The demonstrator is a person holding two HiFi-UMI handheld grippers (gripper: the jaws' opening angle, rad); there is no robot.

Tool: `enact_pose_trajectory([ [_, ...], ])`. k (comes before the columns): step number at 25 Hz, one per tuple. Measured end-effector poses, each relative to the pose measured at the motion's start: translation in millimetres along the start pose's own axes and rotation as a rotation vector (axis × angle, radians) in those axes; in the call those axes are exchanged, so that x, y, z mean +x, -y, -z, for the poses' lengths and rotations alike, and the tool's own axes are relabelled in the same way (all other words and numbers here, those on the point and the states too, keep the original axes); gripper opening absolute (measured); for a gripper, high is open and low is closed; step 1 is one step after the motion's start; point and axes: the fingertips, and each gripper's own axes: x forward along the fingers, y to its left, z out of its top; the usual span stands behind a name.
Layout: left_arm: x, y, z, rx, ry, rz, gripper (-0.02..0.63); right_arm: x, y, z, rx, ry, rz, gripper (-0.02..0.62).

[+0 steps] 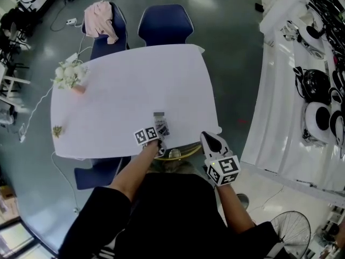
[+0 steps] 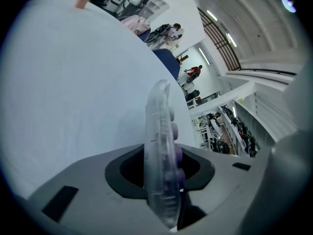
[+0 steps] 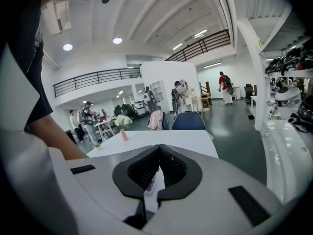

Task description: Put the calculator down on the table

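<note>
The calculator (image 2: 159, 155) clamped in the left gripper (image 2: 161, 173) has a clear, glossy plastic shell with opaque purple keys. The housing round the jaws is smooth matt grey plastic with matt black pads; the right gripper (image 3: 157, 152) has ribbed black pads. Beyond the left claw, the table (image 2: 73, 92) top is smooth matt white

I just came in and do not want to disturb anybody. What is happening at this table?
A person is at the near edge of a white table with tongs in each hand. The left tongs grip a clear calculator with purple keys by its end, over the near part of the table. Whether it already touches the top, I cannot tell. The right tongs are closed, seem to hold nothing, and hang off to the right by the table's corner.
</note>
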Motion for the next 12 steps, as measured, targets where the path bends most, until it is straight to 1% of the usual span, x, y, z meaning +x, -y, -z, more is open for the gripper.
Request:
enact_pose_trajectory([
  [3, 5, -4, 8, 0.003, -0.04, 0.005, 0.132, -1, 2, -1, 0.018, 0.008, 0.012, -0.003],
  [6, 7, -3, 9, 0.023, -0.044, 0.014, 0.132, 2, 4, -4, 0.027, 0.016, 0.025, -0.003],
  [9, 5, -3, 12, 0.042, -0.049, 0.025, 0.138, 1, -2, -6, 0.022, 0.015, 0.021, -0.003],
  [11, 4, -5, 13, 0.084, -0.067, 0.027, 0.205, 1, -10, -8, 0.003, 0.024, -0.004, -0.003],
  [12, 3, -5, 13, 0.123, -0.082, 0.019, 0.222, 1, -15, -8, -0.011, 0.027, -0.02, -0.003],
])
